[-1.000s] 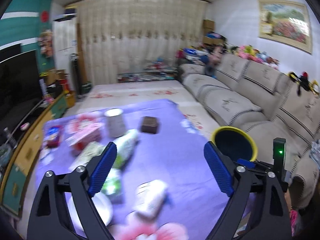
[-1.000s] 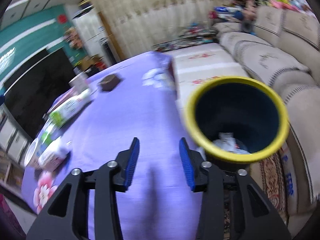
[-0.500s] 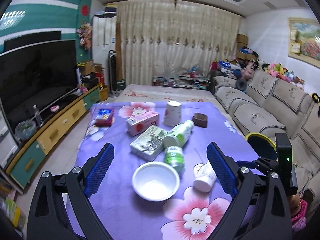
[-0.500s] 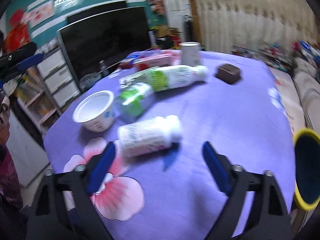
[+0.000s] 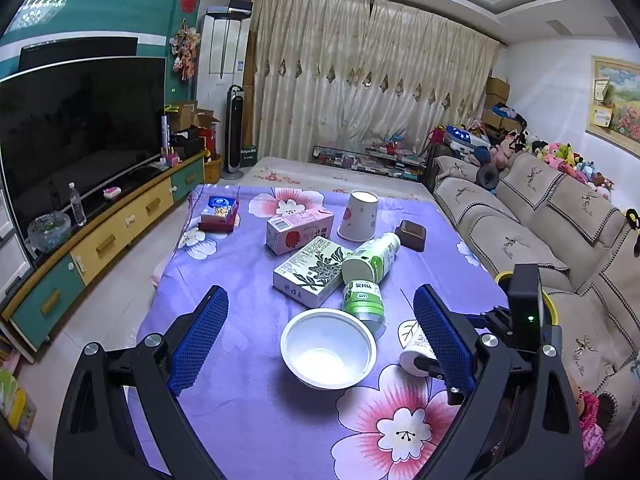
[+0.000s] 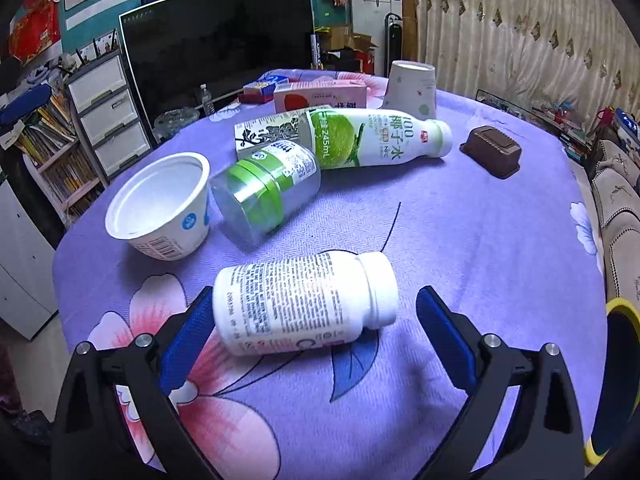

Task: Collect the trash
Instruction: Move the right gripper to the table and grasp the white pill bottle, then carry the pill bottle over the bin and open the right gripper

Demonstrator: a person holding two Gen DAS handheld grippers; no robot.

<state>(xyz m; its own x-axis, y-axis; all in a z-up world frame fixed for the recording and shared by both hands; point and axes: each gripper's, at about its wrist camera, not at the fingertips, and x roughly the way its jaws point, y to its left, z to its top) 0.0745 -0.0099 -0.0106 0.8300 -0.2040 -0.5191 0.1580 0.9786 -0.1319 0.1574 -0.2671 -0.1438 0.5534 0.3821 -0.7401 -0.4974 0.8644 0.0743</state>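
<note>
On the tabletop (image 6: pixel 460 240), covered by a purple cloth with pink flowers, the trash lies in a loose cluster. Nearest the right gripper (image 6: pixel 316 336) is a white pill bottle (image 6: pixel 304 300) on its side, cap to the right, its label dense with print too small to read; it lies between the jaws, which stand spread wide with neither pad pressing on it. They have just been opening. Farther off, a green-banded jar (image 6: pixel 266 190) lies tipped beside an empty white cup (image 6: pixel 160 204) standing mouth up. Behind them a coconut-water bottle (image 6: pixel 376 138) lies flat, its label reading "100", "椰子水", "245mL" and "NFC". It rests against a white carton (image 6: pixel 264 134) with black leaf art and Chinese characters. At the far side are a pink carton (image 6: pixel 320 96), an upturned paper cup (image 6: pixel 410 88), and, to the right, a brown lid-like piece (image 6: pixel 492 150). A yellow-rimmed bin (image 6: pixel 618 380) shows at the right edge of the tabletop. The left gripper (image 5: pixel 320 336) hangs above the near edge with its jaws spread and empty, the white cup seen between them.
</note>
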